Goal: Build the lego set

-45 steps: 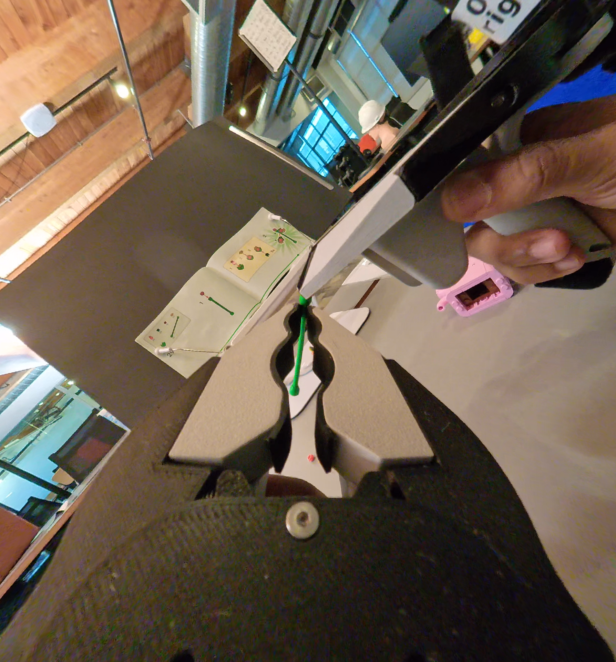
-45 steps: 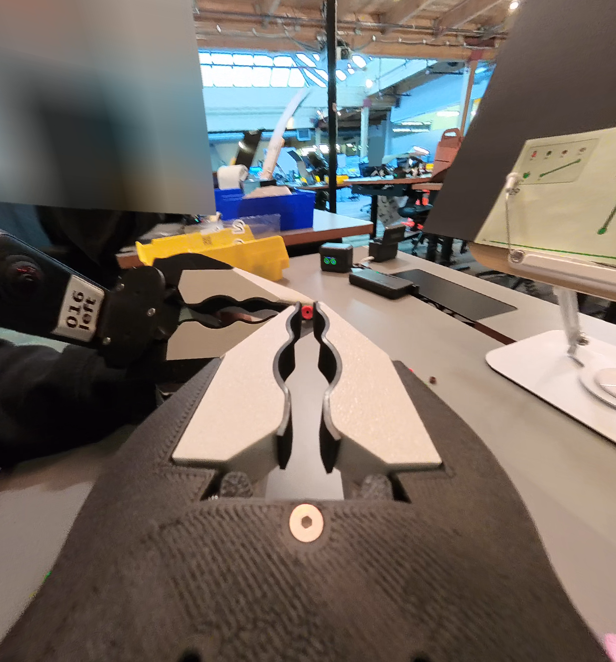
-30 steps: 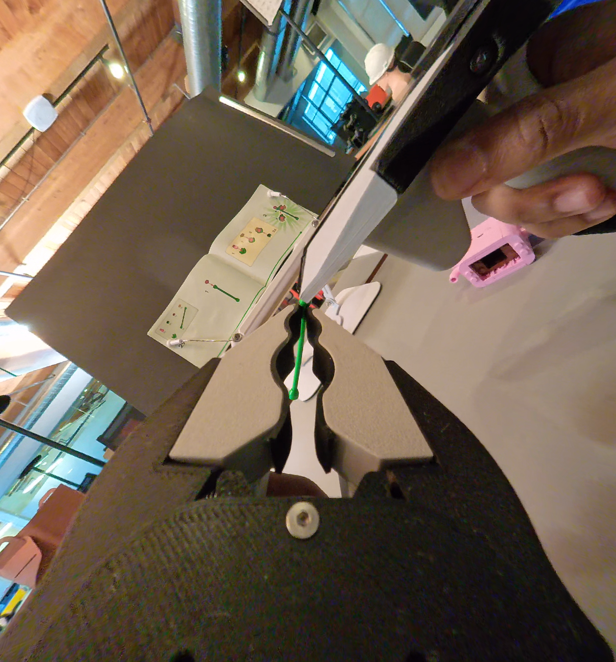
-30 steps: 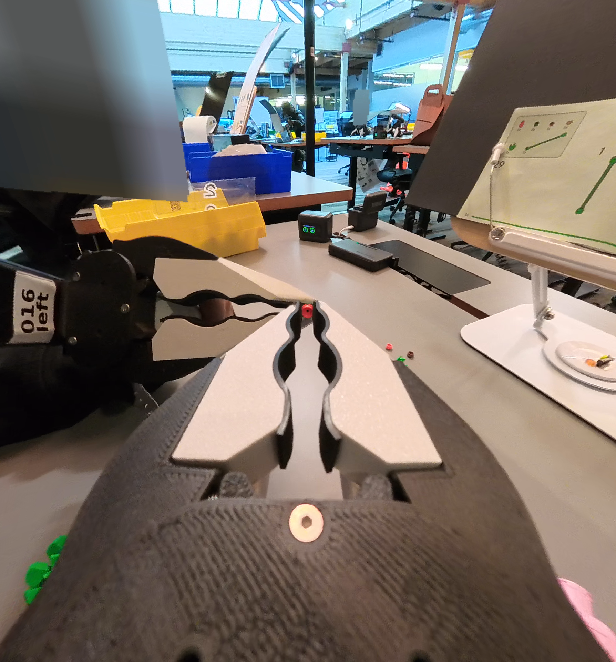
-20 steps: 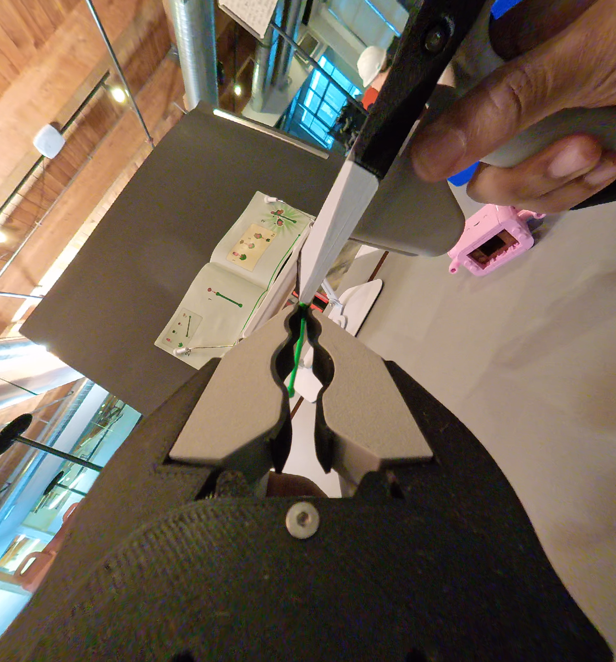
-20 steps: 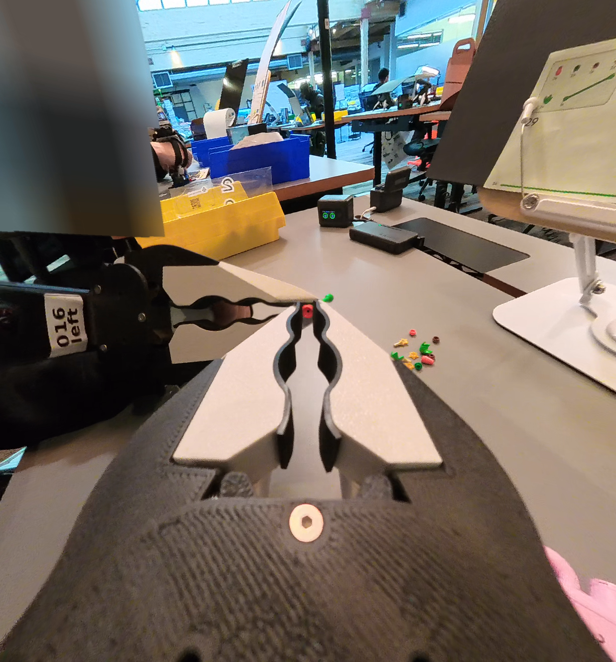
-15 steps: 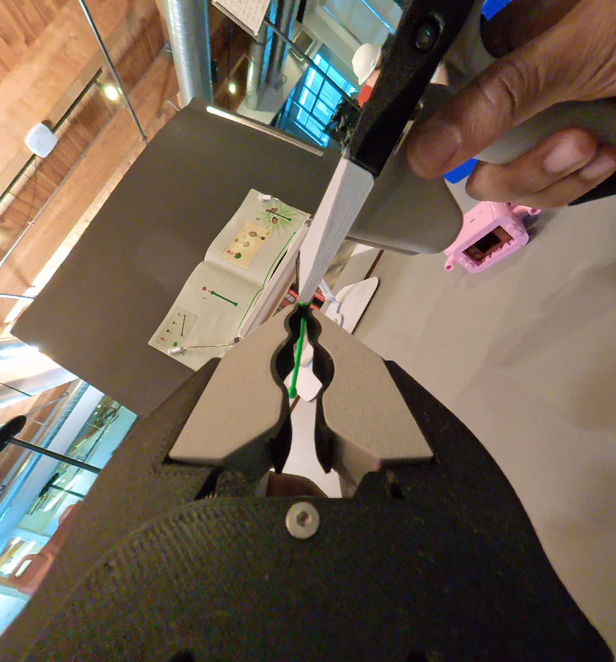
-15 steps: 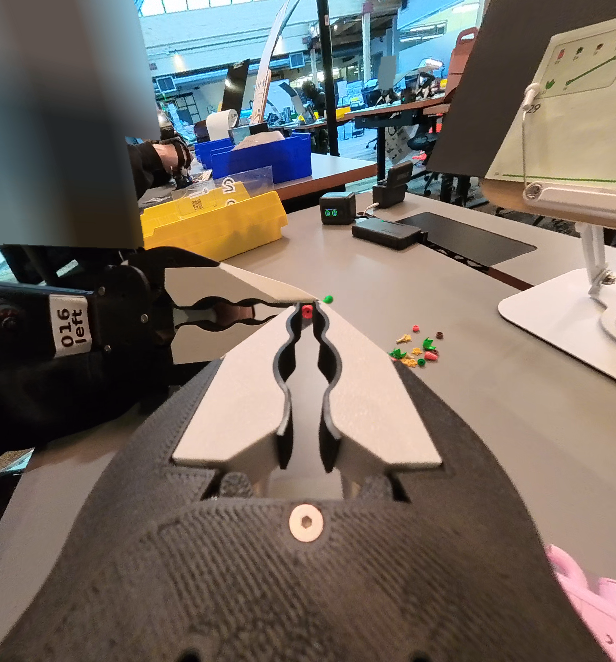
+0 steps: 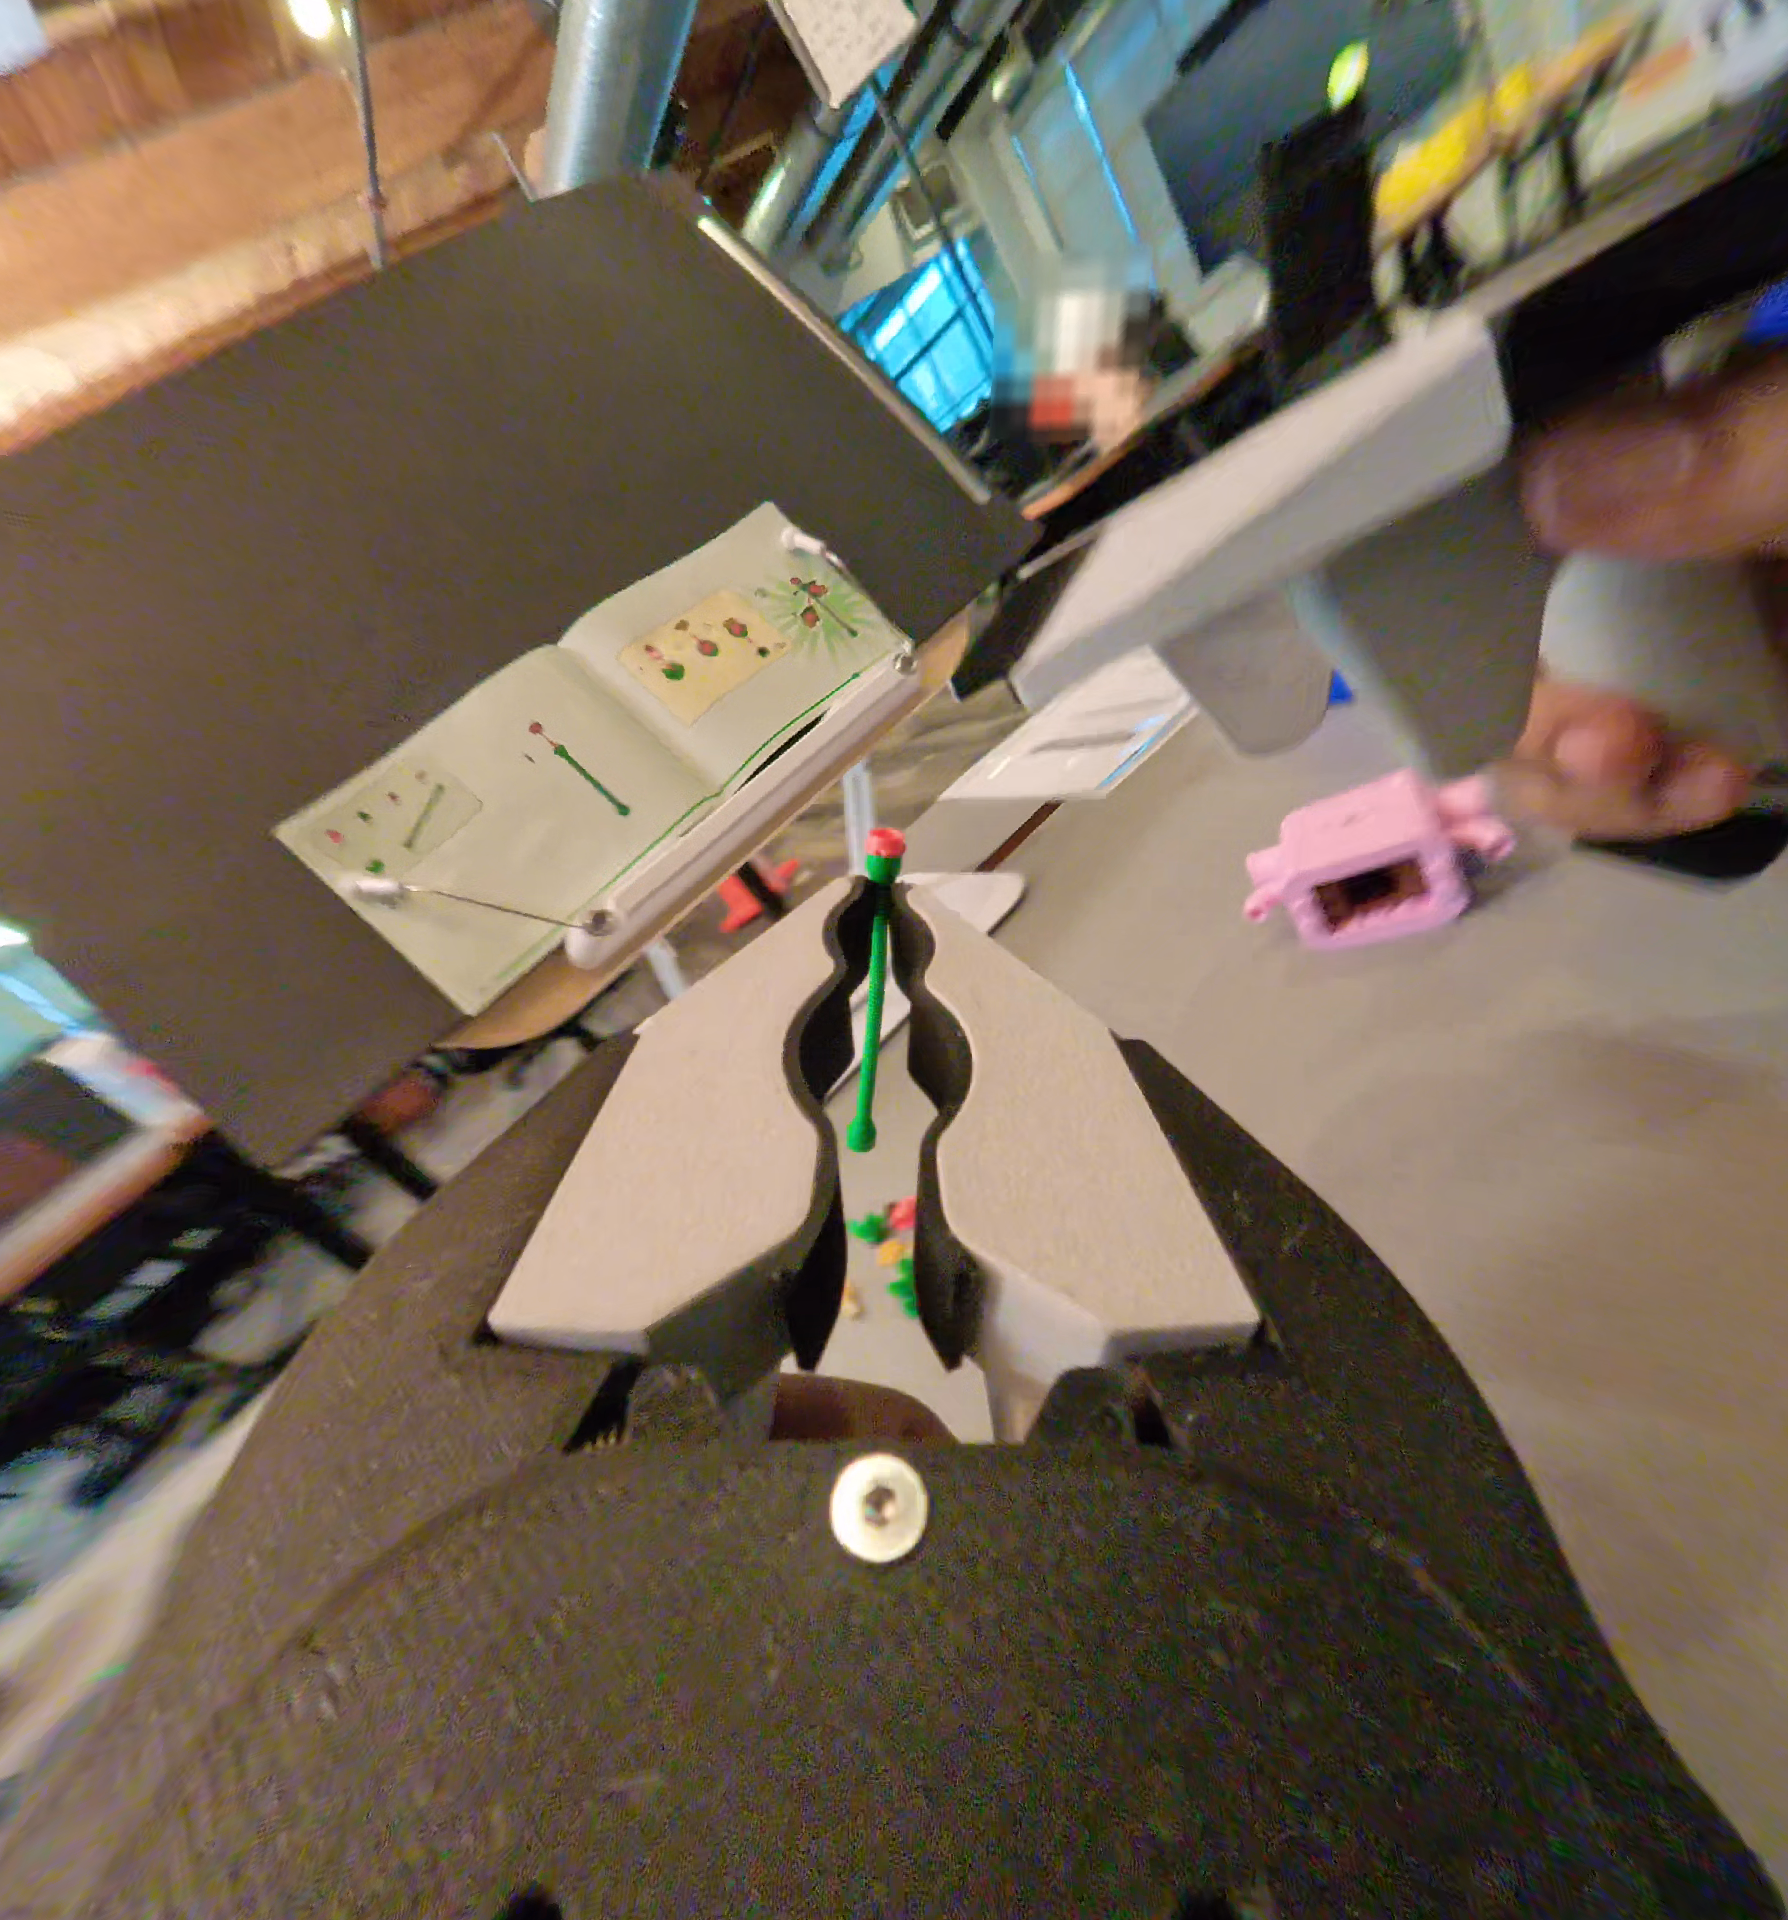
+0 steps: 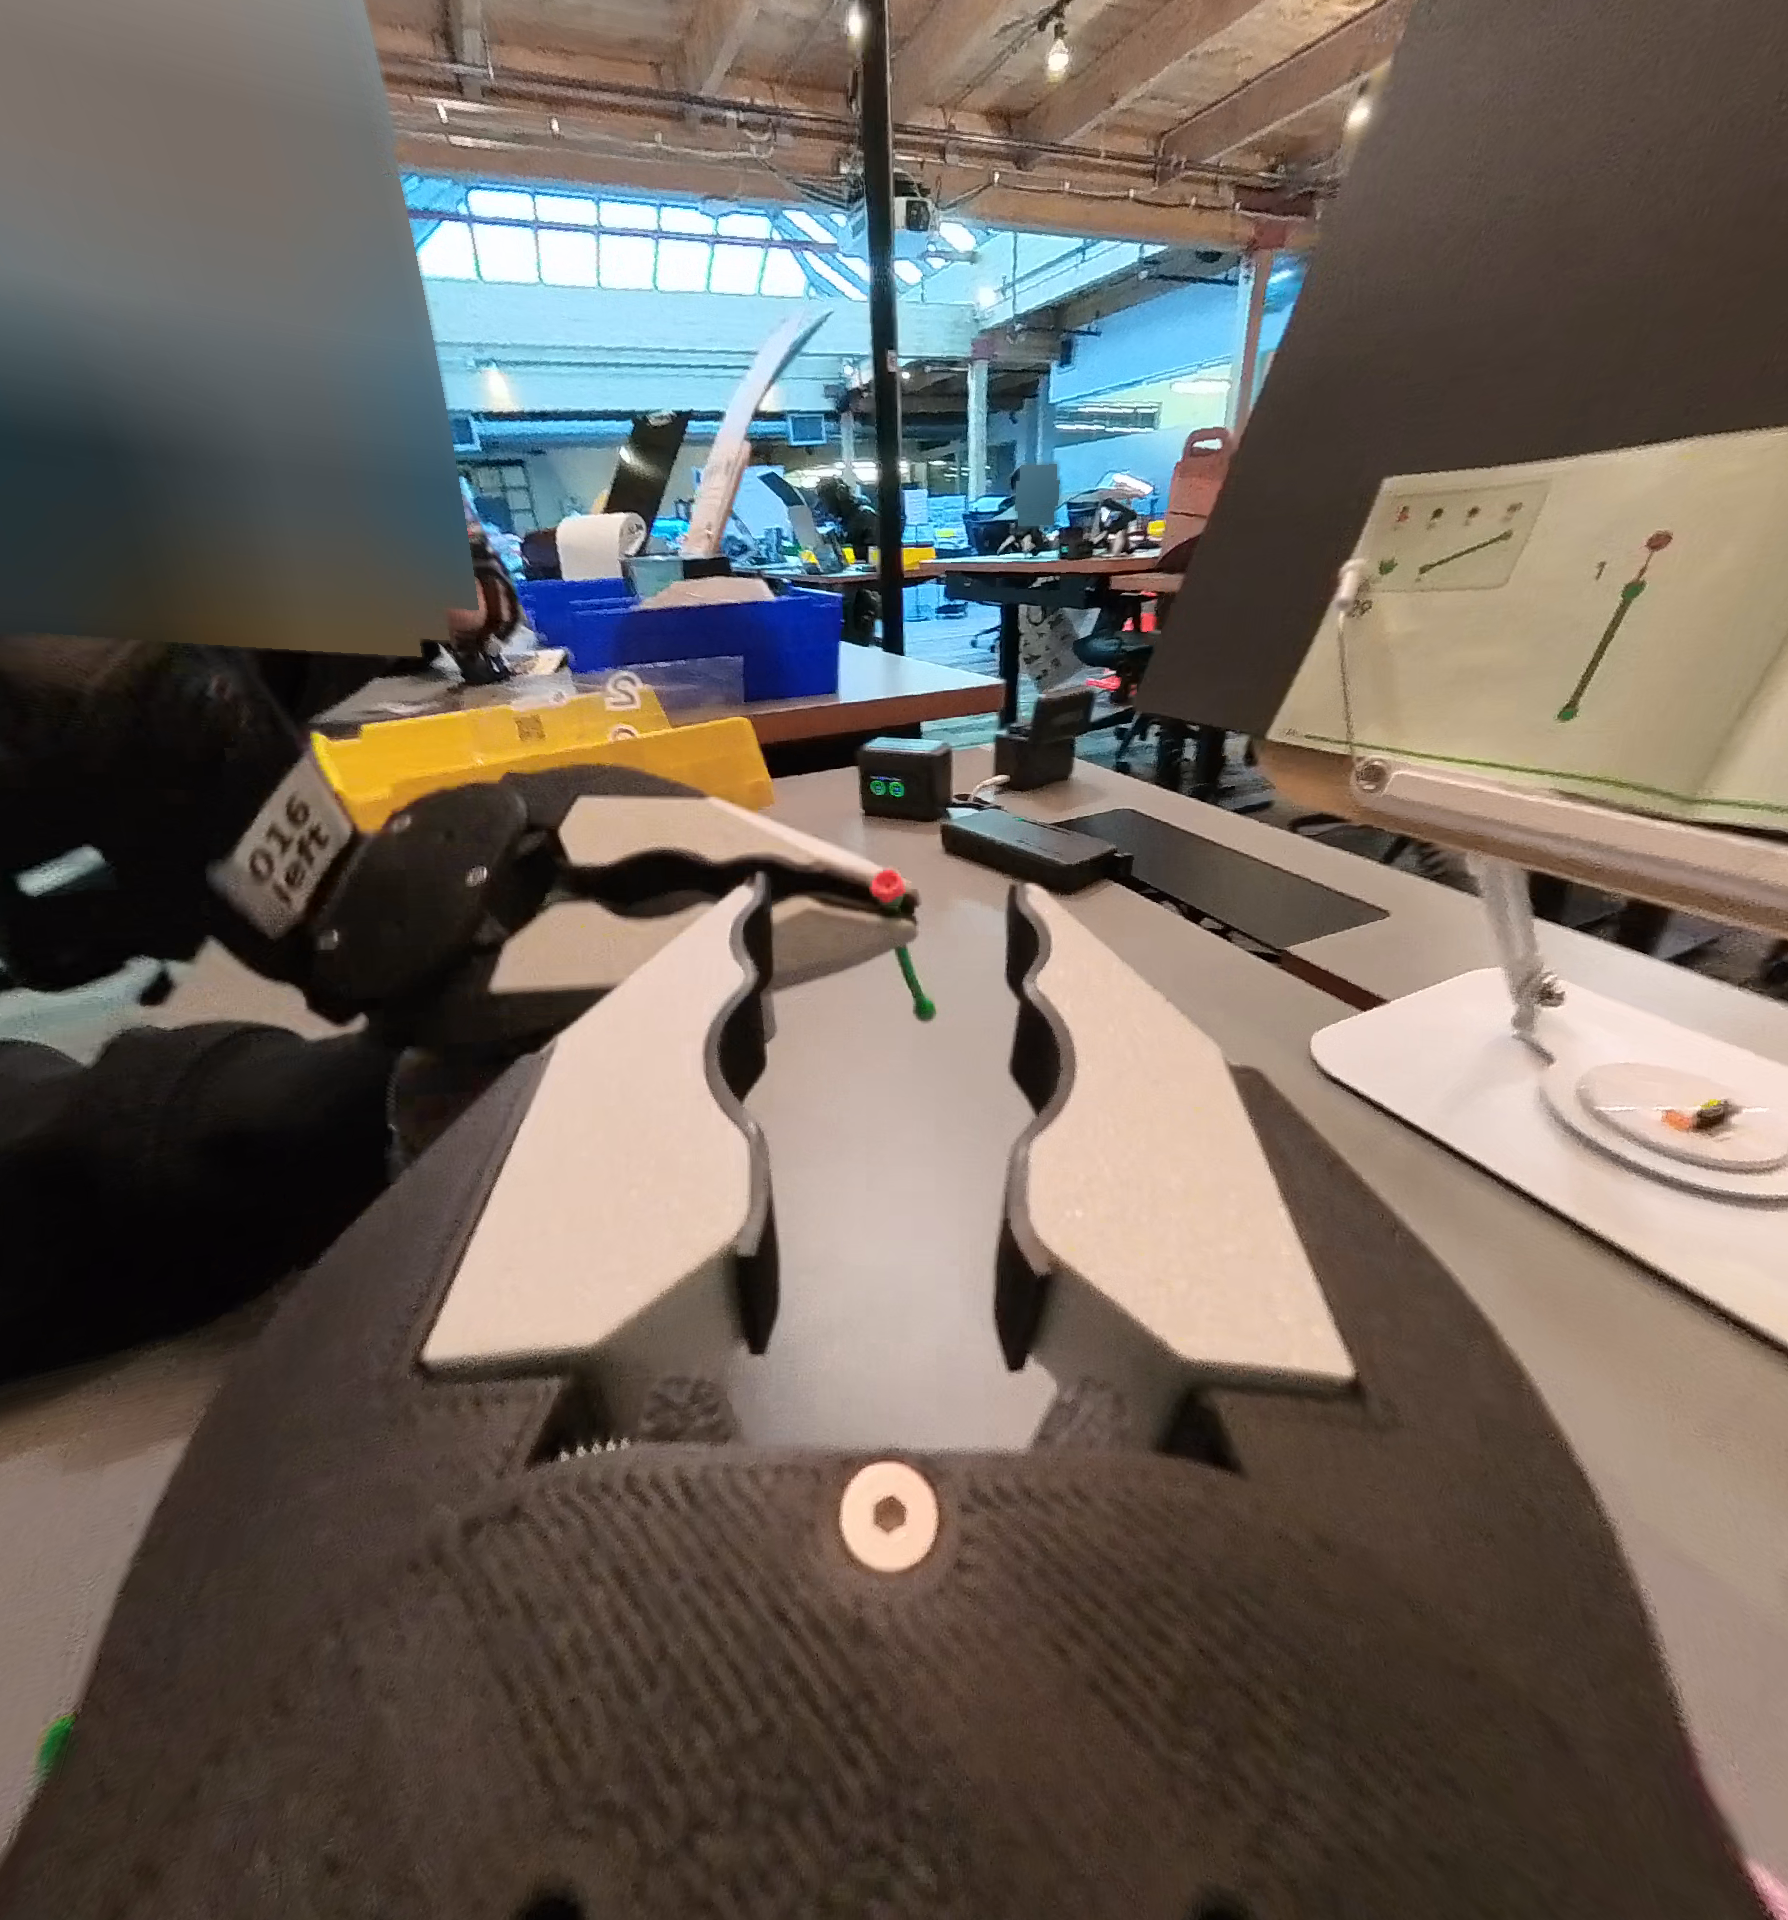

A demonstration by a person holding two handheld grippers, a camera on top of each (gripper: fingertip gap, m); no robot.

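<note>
My left gripper (image 9: 882,885) is shut on a thin green stem (image 9: 872,1023), which runs back between the jaws. A small red piece (image 9: 884,844) sits on the stem's tip, just past the fingertips. In the right wrist view my right gripper (image 10: 885,904) is open and empty. Its jaws stand wide apart. Just ahead of it, a left gripper finger (image 10: 682,831) reaches in from the left, with the red piece (image 10: 888,885) and the stem (image 10: 911,982) hanging down. In the left wrist view the right gripper's finger (image 9: 1233,561) is blurred at the upper right, held by a hand.
An open instruction booklet (image 9: 599,758) rests on a white stand (image 10: 1441,1049) in front of a black board. A pink lego build (image 9: 1373,862) lies on the grey table. Loose small pieces (image 9: 885,1247) lie under the left gripper. A yellow bin (image 10: 557,748) and black devices (image 10: 1025,842) stand behind. My left and right fingertips are right by each other.
My right gripper was shut on the red piece at the stem's tip. It has opened, left the red piece on the stem, and drawn back. The left gripper still holds the stem.
</note>
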